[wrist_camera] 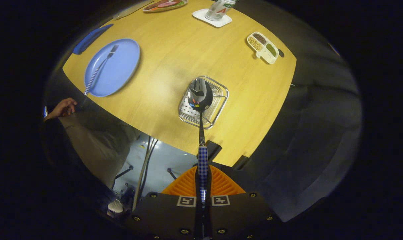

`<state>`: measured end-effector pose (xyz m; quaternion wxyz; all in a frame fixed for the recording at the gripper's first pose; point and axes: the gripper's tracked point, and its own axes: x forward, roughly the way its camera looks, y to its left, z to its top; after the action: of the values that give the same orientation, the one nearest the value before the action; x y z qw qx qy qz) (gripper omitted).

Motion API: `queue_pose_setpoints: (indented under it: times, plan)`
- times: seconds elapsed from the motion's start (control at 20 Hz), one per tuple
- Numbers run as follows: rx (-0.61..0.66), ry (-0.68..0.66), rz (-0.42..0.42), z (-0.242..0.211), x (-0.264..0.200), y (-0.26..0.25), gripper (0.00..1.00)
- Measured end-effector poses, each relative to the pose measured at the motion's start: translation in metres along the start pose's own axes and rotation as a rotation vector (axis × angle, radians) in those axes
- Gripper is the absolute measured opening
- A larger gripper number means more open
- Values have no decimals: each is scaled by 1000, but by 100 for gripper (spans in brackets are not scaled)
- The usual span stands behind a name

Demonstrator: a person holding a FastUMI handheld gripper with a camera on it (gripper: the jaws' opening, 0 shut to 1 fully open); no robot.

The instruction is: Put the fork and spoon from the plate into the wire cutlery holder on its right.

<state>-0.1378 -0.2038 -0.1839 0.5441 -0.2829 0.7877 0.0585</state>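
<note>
Across the round wooden table (175, 56), a blue plate (121, 71) carries the checked-handled fork (99, 69), well left of the clear wire cutlery holder (218, 106). Above that holder hangs the steel spoon (200, 96), its checked handle clamped between the gripper (203, 186) fingers.

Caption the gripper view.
Gripper shut on checked-handled steel spoon above wire cutlery holder; fork remains on blue plate.
</note>
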Motion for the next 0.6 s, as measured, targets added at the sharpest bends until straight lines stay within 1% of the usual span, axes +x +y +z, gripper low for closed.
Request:
queue_pose_setpoints:
  times: [0.1,0.25,0.6]
  plan:
    - [-15,26,-16,1,9,-10,3]
    - [-57,74,-3,-1,17,-13,3]
    - [-140,162,-15,12,28,-18,3]
